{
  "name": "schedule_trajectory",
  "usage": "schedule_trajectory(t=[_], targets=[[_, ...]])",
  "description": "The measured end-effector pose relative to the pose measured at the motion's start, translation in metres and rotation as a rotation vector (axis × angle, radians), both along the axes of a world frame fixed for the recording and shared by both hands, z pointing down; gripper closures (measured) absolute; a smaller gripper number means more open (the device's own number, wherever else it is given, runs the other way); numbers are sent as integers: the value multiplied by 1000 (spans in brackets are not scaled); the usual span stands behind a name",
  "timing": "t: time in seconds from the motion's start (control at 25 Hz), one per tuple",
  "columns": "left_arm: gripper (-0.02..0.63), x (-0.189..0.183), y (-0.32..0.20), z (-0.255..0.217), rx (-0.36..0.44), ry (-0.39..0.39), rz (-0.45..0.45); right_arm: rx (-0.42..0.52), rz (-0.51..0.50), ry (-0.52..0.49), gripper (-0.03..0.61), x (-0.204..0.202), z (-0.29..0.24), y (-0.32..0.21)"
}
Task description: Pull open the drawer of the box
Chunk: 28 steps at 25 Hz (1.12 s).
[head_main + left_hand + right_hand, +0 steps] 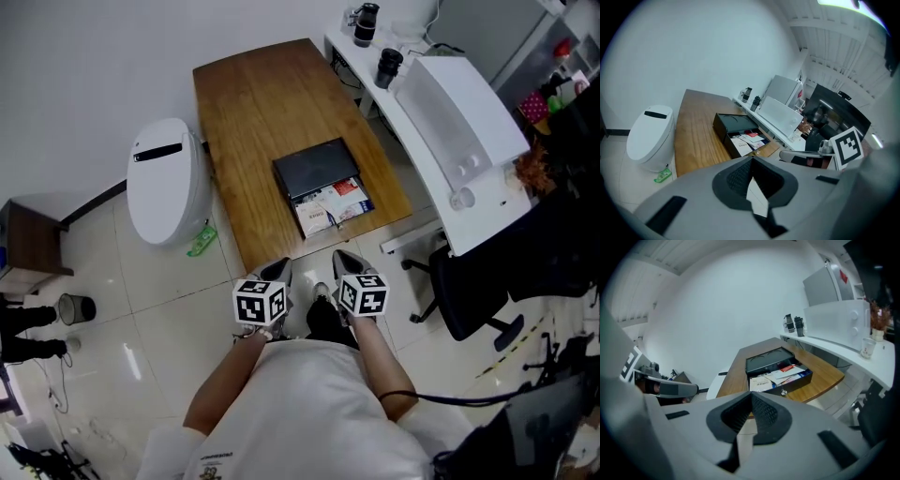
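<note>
left tool (280,269) closed, empty | right tool (343,257) closed, empty | drawer (799,380) open, papers (326,208) print unreadable

One wooden counter (253,94), one black box (314,167) with one drawer (330,208) near its front right corner, two dark cups (366,23) (388,66), one white bin (167,183), one black chair (473,281), two grippers: left gripper (278,272), right gripper (343,259).
</note>
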<state>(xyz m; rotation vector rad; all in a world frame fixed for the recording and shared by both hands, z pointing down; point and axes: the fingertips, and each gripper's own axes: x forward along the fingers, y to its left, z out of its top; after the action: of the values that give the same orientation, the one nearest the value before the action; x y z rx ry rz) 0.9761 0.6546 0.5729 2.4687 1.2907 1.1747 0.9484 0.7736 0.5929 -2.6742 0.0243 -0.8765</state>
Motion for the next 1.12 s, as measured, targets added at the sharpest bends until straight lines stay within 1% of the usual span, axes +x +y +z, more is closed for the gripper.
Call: schedule_trajectory(t=[0.08,0.2,0.32,0.44,0.6,0.72,0.84,0.96,1.12], targets=[[614,-10,-7,-5,-16,17,26,4,45,-2,589,-16,-2,-6],[614,-25,-22,-11,-31,42,54,-16,82,-18,589,-39,-5,-20],[614,-39,-34,-12,-49,38,67,-40,109,-39,589,-61,-5,-32],[614,-48,-40,-15,-64,38,74,-56,121,-35,591,-72,-11,-39],[614,-46,-40,-25,-77,67,51,-87,111,2,591,-69,-28,-33],[614,-38,-35,-35,-81,102,33,-103,91,46,591,-57,-44,-25],[614,-34,-31,-42,-80,120,19,-110,63,79,591,-47,-56,-23],[614,-38,-22,-41,-73,117,13,-94,42,76,591,-47,-54,-23],[614,-46,-13,-39,-54,121,29,-86,23,62,591,-50,-47,-20]])
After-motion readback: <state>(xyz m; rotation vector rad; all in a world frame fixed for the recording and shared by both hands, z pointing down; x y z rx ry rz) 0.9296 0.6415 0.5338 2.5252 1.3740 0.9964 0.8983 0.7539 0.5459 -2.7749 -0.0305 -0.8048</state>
